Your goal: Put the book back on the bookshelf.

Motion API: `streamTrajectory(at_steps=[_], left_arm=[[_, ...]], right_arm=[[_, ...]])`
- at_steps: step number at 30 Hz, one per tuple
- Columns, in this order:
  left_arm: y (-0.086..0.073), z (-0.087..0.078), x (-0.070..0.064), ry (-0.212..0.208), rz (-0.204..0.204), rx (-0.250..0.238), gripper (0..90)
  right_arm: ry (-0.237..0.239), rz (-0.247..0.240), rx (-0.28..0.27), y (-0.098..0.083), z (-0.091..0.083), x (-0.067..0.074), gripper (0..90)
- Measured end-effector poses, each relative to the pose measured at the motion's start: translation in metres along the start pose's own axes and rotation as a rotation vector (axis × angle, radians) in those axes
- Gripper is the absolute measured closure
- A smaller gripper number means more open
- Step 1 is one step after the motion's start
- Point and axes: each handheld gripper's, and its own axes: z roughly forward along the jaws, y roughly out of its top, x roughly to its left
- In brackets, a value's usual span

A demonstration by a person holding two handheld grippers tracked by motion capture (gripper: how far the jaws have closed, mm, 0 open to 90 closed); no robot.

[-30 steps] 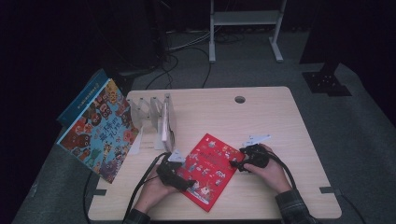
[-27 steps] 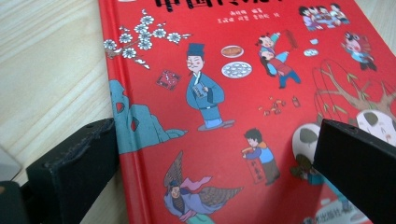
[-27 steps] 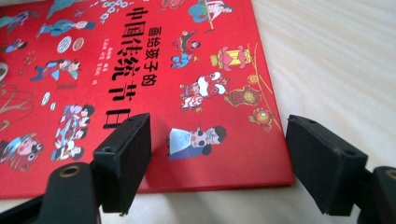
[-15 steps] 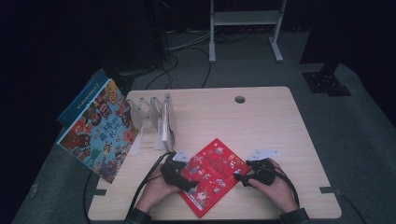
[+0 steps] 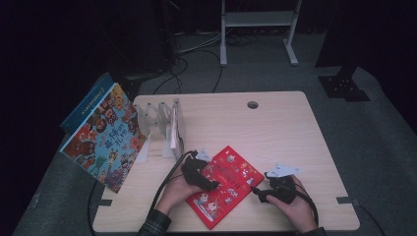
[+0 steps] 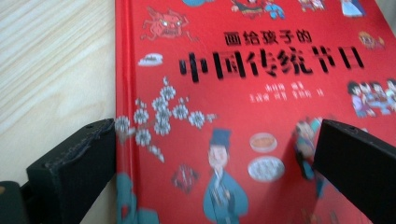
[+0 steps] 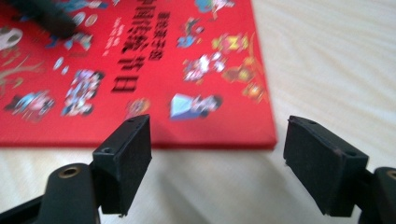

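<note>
Two grippers flank a red book [image 5: 224, 186] lying flat on the table [image 5: 275, 128]. Left gripper [image 6: 212, 154] hangs spread above its spine edge and cover; right gripper [image 7: 217, 149] stands spread just off a corner. Book rack [image 5: 164, 125] stands behind, well apart.

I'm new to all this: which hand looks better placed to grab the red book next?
Probably the left. The left gripper already rests over the red book, its open jaws straddling the spine edge. The right gripper sits just off the book's edge, jaws open over bare table.
</note>
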Motion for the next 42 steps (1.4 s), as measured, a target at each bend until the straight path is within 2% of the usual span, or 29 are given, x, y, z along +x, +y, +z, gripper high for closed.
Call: streamTrajectory(at_steps=[6,14,20,26,30,42], left_arm=[[0.000,0.004,0.002,-0.001,0.017,-0.046,0.0],[-0.003,0.004,0.001,-0.001,0.010,-0.058,0.0],[-0.003,0.004,0.001,0.000,0.011,-0.061,0.0],[-0.004,0.003,0.001,0.003,0.021,-0.063,0.0],[-0.004,0.003,0.001,0.004,0.019,-0.062,0.0],[-0.001,0.003,-0.001,0.014,0.005,-0.036,0.0]], right_arm=[[0.011,-0.035,0.004,-0.009,-0.003,0.019,20.3],[0.029,-0.069,0.016,-0.006,0.007,0.042,17.1],[-0.005,-0.095,0.020,-0.005,0.010,0.052,13.2],[-0.026,-0.082,0.016,-0.005,0.013,0.059,7.8],[-0.008,-0.075,0.043,-0.004,0.016,0.061,0.0],[-0.032,-0.053,0.046,-0.002,0.019,0.064,0.0]])
